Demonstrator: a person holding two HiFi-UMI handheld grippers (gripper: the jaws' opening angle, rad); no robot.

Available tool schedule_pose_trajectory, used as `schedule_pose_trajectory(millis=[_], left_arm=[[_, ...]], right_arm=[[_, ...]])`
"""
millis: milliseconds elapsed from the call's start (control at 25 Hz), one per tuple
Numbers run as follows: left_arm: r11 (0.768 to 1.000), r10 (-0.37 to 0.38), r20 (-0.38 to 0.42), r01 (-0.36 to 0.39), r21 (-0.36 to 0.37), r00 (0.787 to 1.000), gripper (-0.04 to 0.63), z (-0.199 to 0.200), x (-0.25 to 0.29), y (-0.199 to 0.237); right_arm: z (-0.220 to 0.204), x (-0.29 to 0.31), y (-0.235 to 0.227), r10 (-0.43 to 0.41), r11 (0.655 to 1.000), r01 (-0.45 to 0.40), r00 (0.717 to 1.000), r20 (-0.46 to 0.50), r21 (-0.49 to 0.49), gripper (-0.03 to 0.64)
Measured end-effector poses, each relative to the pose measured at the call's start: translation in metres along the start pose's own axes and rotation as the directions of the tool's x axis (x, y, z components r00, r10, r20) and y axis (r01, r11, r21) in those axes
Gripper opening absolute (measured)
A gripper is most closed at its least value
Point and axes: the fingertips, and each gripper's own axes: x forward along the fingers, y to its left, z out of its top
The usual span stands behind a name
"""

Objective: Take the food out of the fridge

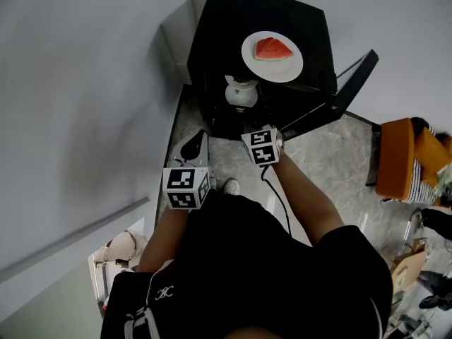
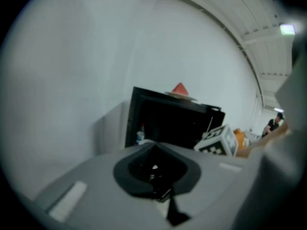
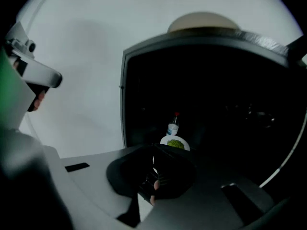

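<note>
A black mini fridge (image 1: 254, 20) stands open against the wall, its door (image 1: 351, 82) swung to the right. On its top lies a white plate with a watermelon slice (image 1: 272, 49). Inside, the right gripper view shows a small bottle (image 3: 173, 126) with a red cap and a white plate of green food (image 3: 175, 143) in front of it. My right gripper (image 3: 154, 169) is shut and empty, pointing into the dark opening just short of that plate. My left gripper (image 2: 154, 166), also shut and empty, hangs further back to the left of the fridge (image 2: 168, 123).
A white wall runs along the left. The floor (image 1: 332, 161) is grey stone. An orange object (image 1: 406, 159) stands at the right, with loose clutter at the lower right. The open door's edge lies close to my right arm.
</note>
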Motion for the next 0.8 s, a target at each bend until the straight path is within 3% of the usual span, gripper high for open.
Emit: schedule_pose_trajectory(millis=[120,280,400,800], left_arm=[[0.998,0.059,-0.015,-0.06,-0.037,0.998,-0.005,-0.02,-0.012,0.018],[0.989,0.126,-0.037,-0.129,-0.079,0.991,-0.005,-0.045,-0.027,0.038],[0.979,0.162,-0.059,-0.168,-0.117,0.985,-0.005,-0.063,-0.037,0.048],[0.963,0.201,-0.13,-0.22,-0.153,0.971,-0.005,-0.092,-0.049,0.071]], right_arm=[[-0.016,0.039,-0.004,-0.005,0.998,-0.001,0.997,-0.082,-0.063,0.0],[-0.022,0.087,-0.011,-0.034,0.99,0.018,0.993,-0.115,-0.139,0.002],[-0.03,0.123,-0.016,-0.06,0.979,0.028,0.986,-0.154,-0.202,0.064],[-0.049,0.195,-0.033,-0.111,0.96,0.039,0.963,-0.247,-0.277,0.097]])
